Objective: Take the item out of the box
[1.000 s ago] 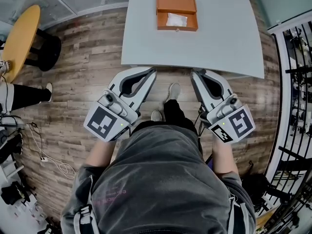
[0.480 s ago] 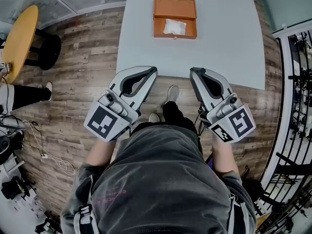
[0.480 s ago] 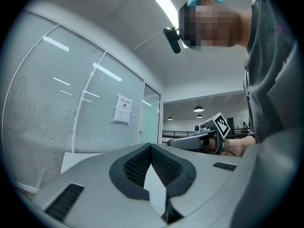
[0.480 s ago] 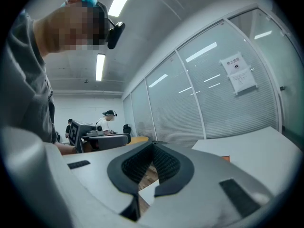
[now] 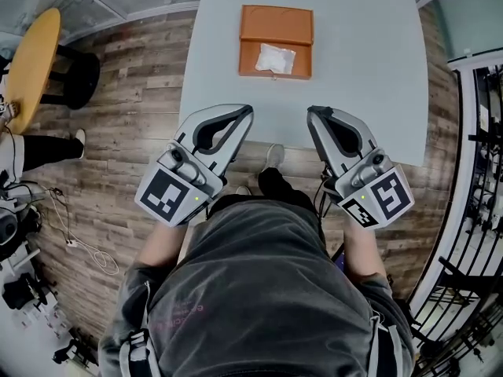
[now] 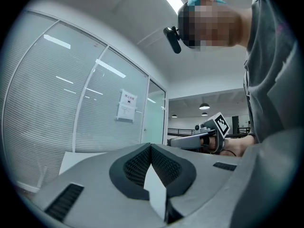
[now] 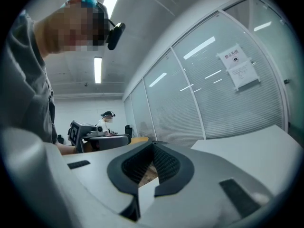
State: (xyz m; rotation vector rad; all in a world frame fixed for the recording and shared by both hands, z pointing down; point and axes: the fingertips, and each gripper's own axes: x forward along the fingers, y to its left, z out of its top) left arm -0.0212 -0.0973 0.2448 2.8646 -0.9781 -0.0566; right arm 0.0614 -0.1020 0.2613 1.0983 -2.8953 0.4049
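The open orange box (image 5: 275, 23) on the grey table (image 5: 369, 69) holds a white packet (image 5: 276, 58), while the left gripper (image 5: 247, 114) and right gripper (image 5: 312, 115), well apart from it, are clenched on nothing.

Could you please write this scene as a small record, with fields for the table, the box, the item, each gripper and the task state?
table: light grey, holds the box
box: orange, open
item: white packet, inside the box
left gripper: shut, empty, by the table's near edge
right gripper: shut, empty, by the near edge, apart from the box
task: item not yet taken out
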